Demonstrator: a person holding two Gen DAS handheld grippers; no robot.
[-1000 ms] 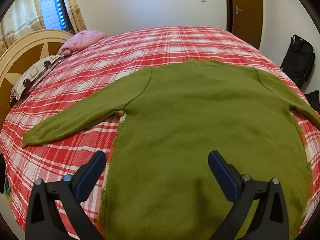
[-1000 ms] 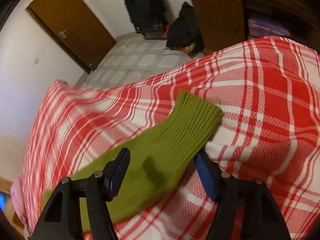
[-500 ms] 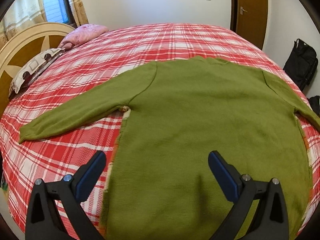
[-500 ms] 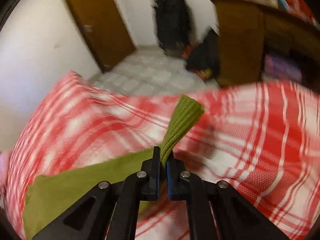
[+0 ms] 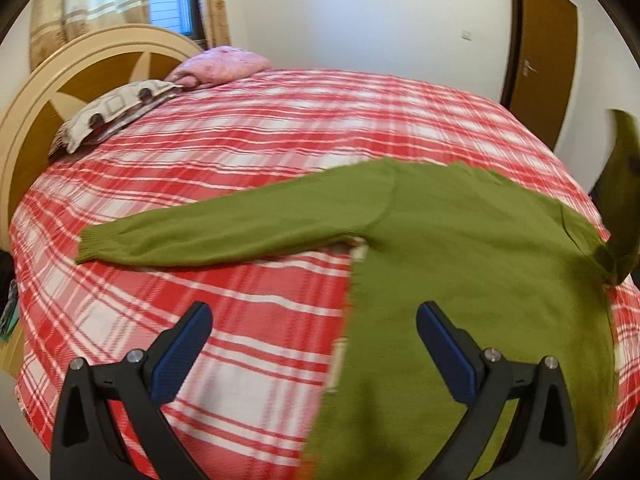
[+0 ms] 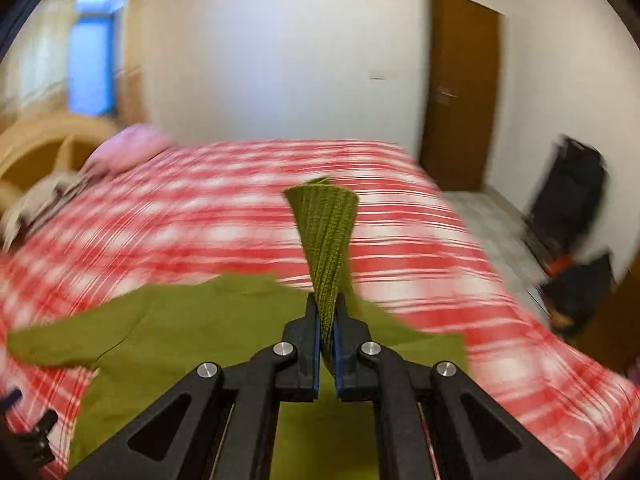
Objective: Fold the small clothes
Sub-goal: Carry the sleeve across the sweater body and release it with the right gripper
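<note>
1. Spread across most of the near side of the bed, with its red-and-white plaid cover: a green sweater, lying flat, body running toward the camera, neckline toward the far wall.
2. Stretched out flat to the left over the plaid: one long sleeve, ribbed cuff at its far left end, well apart from both claws.
3. Lifted off the bed at the right edge of the left wrist view: the other sleeve, rising from the shoulder in a blurred green band.
4. Hovering above the sweater's lower left edge: left claw, blue pads spread wide, holding nothing; one finger over plaid, the other over green knit.
5. Pressed together on the raised sleeve's ribbed cuff: right claw, knit pinched between the blue pads and fanning upward beyond them, with the sweater's body flat below.
6. Propped at the head of the bed, against the cream and brown headboard: a patterned pillow and a pink pillow, clear of the sweater.
7. Standing on the floor past the bed's far right corner, blurred in the right wrist view: dark bags, near a brown door.
</note>
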